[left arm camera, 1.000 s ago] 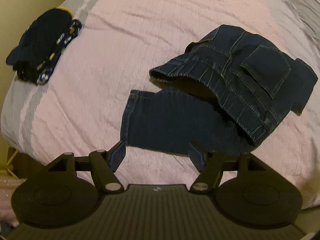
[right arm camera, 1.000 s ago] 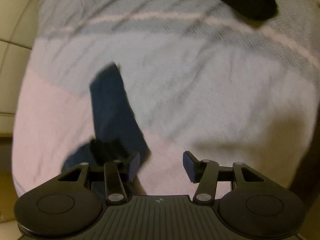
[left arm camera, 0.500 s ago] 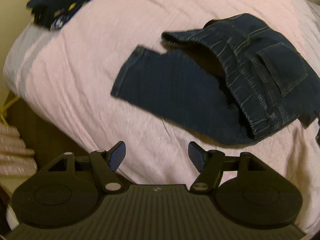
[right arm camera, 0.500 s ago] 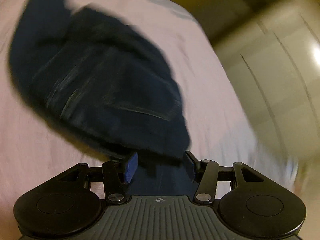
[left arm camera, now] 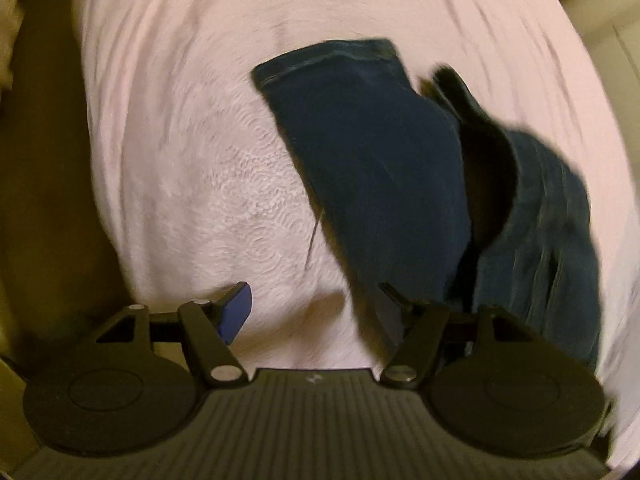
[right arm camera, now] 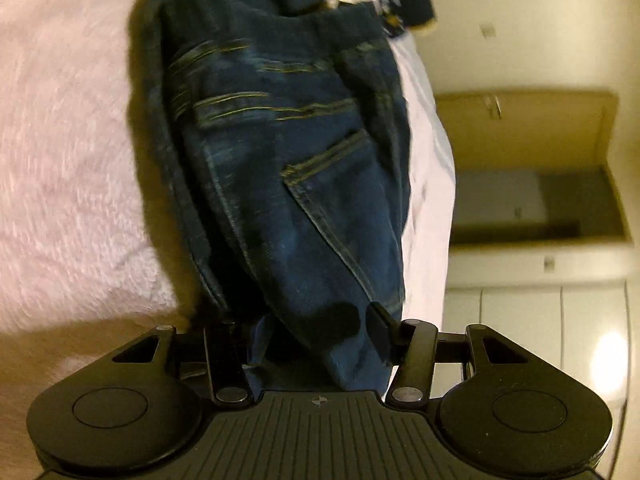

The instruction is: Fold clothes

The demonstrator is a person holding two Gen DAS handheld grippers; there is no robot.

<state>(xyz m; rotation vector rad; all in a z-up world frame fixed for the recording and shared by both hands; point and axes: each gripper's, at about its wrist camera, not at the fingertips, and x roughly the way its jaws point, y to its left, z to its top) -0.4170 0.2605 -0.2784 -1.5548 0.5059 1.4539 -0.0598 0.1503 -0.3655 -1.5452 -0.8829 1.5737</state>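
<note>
Jeans [left arm camera: 376, 168] lay on the pink bedspread [left arm camera: 192, 168], half folded: seat and waistband part doubled over the legs, 1 leg hem [left arm camera: 328, 56] sticking out flat toward the far side in the left wrist view. Fold looked loose, with a dark gap between the layers, so I'd judge it wasn't pressed down yet.

Left gripper [left arm camera: 316, 312] was spread wide with nothing between the fingers, hovering over bare bedspread just beside the near edge of the leg. Right finger overlapped the denim in frame; contact unclear due to blur. Probably parked there to take the leg edge for the next fold.

Right gripper [right arm camera: 316, 332] was at the seat end, back pocket [right arm camera: 332, 200] right in front of it. Denim filled the gap between the fingers, jaws looked parted rather than clamped; left finger hidden by cloth, so I can't tell if it gripped. Positioned at the thick end likely because that's the part to carry over.

Another dark garment with yellow print [right arm camera: 396, 4] sat beyond the jeans near the bed edge, apparently already done.
</note>
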